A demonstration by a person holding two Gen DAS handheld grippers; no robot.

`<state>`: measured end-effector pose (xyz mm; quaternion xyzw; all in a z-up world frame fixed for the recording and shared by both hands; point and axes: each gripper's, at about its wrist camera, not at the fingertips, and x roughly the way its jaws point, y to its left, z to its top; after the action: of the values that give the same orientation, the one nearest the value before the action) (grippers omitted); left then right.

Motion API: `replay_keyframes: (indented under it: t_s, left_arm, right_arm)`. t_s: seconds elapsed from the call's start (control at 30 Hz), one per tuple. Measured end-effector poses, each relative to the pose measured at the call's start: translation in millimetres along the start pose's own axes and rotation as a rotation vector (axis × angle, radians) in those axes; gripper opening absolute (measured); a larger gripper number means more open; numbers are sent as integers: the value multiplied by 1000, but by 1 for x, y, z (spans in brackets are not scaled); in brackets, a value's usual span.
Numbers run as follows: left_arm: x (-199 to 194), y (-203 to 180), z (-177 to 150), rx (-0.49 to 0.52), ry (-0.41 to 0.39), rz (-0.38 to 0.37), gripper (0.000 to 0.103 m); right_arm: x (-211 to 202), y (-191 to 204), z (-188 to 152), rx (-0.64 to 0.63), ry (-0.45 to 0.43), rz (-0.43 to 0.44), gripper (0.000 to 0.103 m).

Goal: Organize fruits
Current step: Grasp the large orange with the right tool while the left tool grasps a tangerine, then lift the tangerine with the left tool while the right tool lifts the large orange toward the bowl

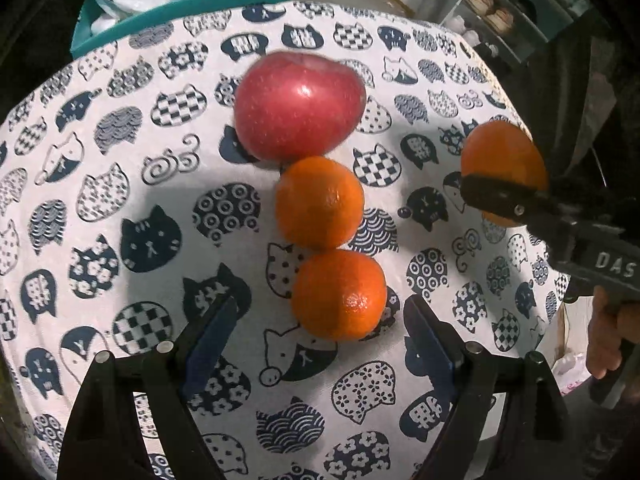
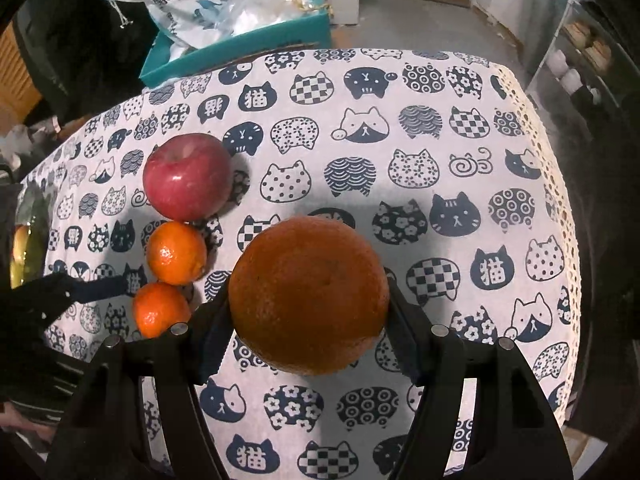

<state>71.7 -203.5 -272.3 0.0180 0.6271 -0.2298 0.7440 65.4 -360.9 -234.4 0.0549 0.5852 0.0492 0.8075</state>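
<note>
Right gripper [image 2: 308, 340] was clamped on a large orange [image 2: 308, 294], one pad against each side, and held it clear above the tablecloth [image 2: 460, 128]. Left gripper [image 1: 320, 344] stood spread and empty, its pads either side of the nearest small orange [image 1: 339, 294] without touching it. That fruit formed a row with a second small orange [image 1: 320, 202] and a red apple [image 1: 298, 104], each touching its neighbour. A teal box [image 2: 240, 52] of plastic bags [image 2: 188, 0] sat beyond the far table edge.
</note>
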Motion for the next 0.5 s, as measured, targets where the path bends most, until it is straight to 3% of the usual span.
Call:
replay_keyframes:
  t_s: [0.17,0.27,0.5]
  left_arm:
    - [5,-3,-3,14,-21,10,71]
    - [7,-7,-1,20,-19,-36,47]
    - [4,-15,-4,71,-26,11,47]
  right_arm:
    - [3,3,1,-5,-1,4,69]
    - [4,4,1,-10,-1,6,68]
    - [-1,4,0,-18,-16,0,69]
